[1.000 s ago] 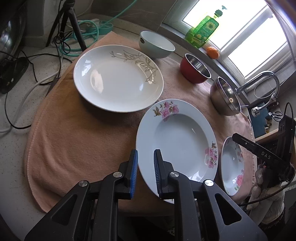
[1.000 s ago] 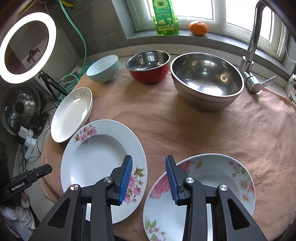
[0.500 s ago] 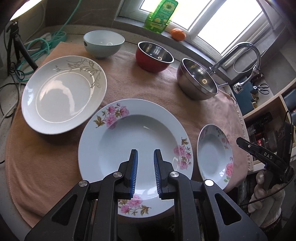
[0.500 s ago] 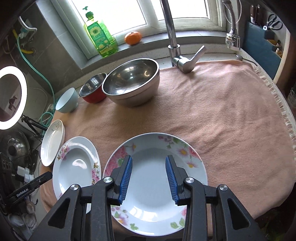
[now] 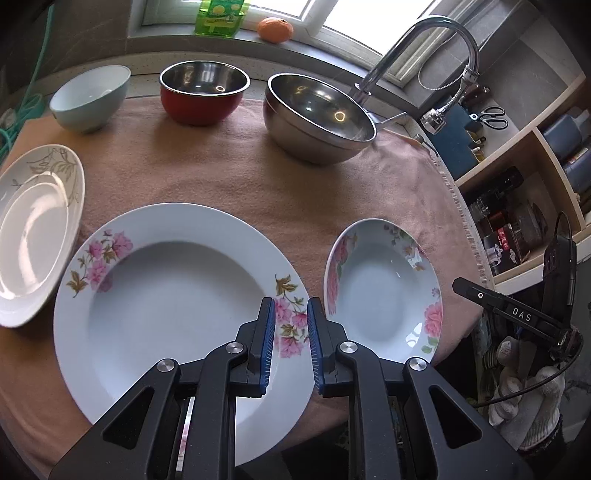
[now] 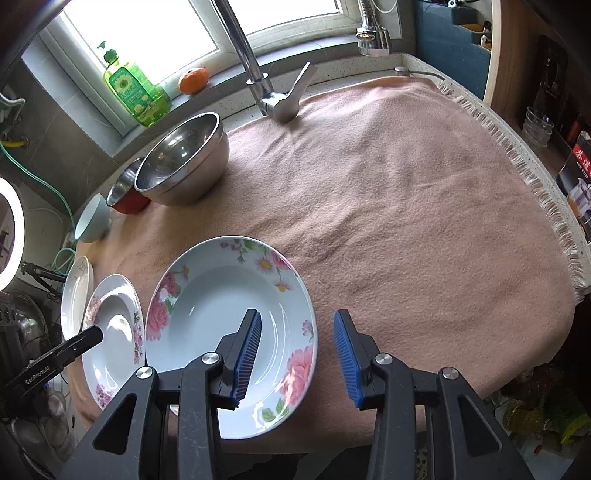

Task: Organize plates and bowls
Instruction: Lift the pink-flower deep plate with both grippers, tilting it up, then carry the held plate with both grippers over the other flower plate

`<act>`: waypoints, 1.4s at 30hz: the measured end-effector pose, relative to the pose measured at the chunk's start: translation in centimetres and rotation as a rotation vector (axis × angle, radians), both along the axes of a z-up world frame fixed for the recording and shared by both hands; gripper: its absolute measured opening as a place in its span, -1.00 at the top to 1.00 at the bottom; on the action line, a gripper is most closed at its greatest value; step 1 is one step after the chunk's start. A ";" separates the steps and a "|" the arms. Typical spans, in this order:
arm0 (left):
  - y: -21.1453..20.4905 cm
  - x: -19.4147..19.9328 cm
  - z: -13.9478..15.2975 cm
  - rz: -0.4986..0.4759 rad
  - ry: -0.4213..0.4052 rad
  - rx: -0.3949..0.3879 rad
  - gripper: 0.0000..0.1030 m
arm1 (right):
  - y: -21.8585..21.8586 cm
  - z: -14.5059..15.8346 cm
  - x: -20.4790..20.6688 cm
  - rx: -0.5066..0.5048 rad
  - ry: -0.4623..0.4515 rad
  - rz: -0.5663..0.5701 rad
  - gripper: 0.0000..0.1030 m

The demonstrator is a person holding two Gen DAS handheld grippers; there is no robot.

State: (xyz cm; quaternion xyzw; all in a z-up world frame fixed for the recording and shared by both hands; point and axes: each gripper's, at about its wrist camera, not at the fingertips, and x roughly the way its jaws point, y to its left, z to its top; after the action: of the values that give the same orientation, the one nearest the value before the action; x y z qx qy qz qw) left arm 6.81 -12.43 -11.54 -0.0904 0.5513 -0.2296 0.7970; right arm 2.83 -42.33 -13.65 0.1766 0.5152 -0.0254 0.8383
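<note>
Right gripper (image 6: 295, 354) jaws opening, empty, over the small rose-patterned white plate's (image 6: 221, 295) right rim, frame bottom centre. Left gripper (image 5: 290, 343) nearly together, empty, above the large pink-flowered white plate's (image 5: 166, 295) right edge.

Daylight pours in from the window (image 5: 354, 22) along the top of both frames, where the panes are blown out to plain white. In the left wrist view bright specks glint inside the steel bowl (image 5: 319, 118) and the red bowl (image 5: 203, 92), and a broad sheen lies on the white plate (image 5: 37, 236) at the left edge. In the right wrist view a ring light (image 6: 9, 236) glows at the left edge, and glare streaks the well of the flowered plate (image 6: 229, 302). Soft shadows sit under the dishes on the pink cloth (image 6: 406, 206). Both frames are sharp, strongly bowed by the fisheye, and fade to black at the corners.
</note>
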 end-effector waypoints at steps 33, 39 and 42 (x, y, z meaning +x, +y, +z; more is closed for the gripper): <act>-6.6 3.1 -2.5 -0.173 0.059 0.100 0.69 | -1.6 -3.7 -0.5 0.151 0.052 0.009 0.47; -7.0 3.3 -2.9 -0.190 0.071 0.110 0.69 | -1.6 -4.4 -0.3 0.166 0.070 0.015 0.64; -7.2 3.4 -3.2 -0.191 0.082 0.109 0.69 | -1.6 -4.5 -0.2 0.180 0.072 0.016 0.67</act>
State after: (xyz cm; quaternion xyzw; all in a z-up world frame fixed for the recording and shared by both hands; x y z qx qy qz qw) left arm 10.22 -19.58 -14.72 -0.0033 0.6012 -0.2702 0.7521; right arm 2.68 -43.90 -18.17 0.2461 0.5465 0.0217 0.8002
